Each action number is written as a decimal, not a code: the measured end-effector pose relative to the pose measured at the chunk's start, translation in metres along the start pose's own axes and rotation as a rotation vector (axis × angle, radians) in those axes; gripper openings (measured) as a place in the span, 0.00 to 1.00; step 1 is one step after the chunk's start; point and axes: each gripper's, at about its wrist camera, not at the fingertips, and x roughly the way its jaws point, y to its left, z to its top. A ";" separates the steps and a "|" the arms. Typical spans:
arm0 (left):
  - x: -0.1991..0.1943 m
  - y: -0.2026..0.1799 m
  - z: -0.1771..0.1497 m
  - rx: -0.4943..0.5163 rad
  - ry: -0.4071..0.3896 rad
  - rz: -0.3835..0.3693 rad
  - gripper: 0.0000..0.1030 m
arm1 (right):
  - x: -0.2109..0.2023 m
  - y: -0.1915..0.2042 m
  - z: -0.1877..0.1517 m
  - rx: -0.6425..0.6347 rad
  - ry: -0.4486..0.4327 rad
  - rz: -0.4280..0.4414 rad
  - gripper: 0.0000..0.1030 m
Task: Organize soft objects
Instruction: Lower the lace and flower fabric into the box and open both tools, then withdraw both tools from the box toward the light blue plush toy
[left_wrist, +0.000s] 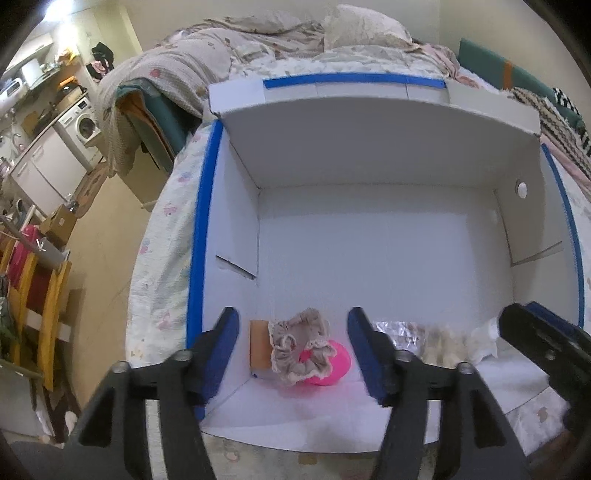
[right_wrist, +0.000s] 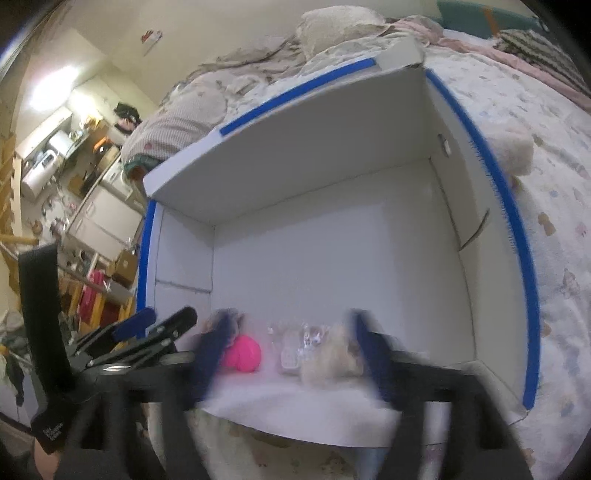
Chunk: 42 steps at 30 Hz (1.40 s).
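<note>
Soft objects, lot of several, are held in a white cardboard box (left_wrist: 369, 155) with blue tape along its rim, set on a patterned bed cover (right_wrist: 554, 206). All pieces are gathered along the near wall of the box floor.

Items: beige frilled scrunchie (left_wrist: 299, 345), resting on a bright pink ball (left_wrist: 332, 365); tan sponge-like block (left_wrist: 259, 345) standing just beside them at the left wall; crinkled clear packet (left_wrist: 397, 332); cream fluffy piece (right_wrist: 332, 356); white crumpled cloth (left_wrist: 484, 341) furthest right.

Left gripper (left_wrist: 293, 350): jaws spread, nothing clamped; scrunchie and ball are seen between the pads but no contact is shown. Right gripper (right_wrist: 291, 354): jaws wide, blurred, nothing held; packet and fluffy piece are framed between them.

Handling note, as judged: items appear freshly deposited. For a clean release, jaws are best kept wide and lifted straight away, so that frills are not snagged and the ball is not rolled.
</note>
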 end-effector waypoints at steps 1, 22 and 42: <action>-0.002 0.001 -0.001 -0.003 -0.008 0.000 0.58 | -0.002 -0.001 0.000 0.007 -0.010 -0.001 0.81; -0.048 0.037 -0.028 -0.050 -0.055 -0.008 0.59 | -0.044 0.006 -0.025 -0.028 -0.068 -0.077 0.81; -0.066 0.064 -0.061 -0.030 -0.094 -0.112 0.59 | -0.046 0.005 -0.061 -0.024 -0.016 -0.178 0.81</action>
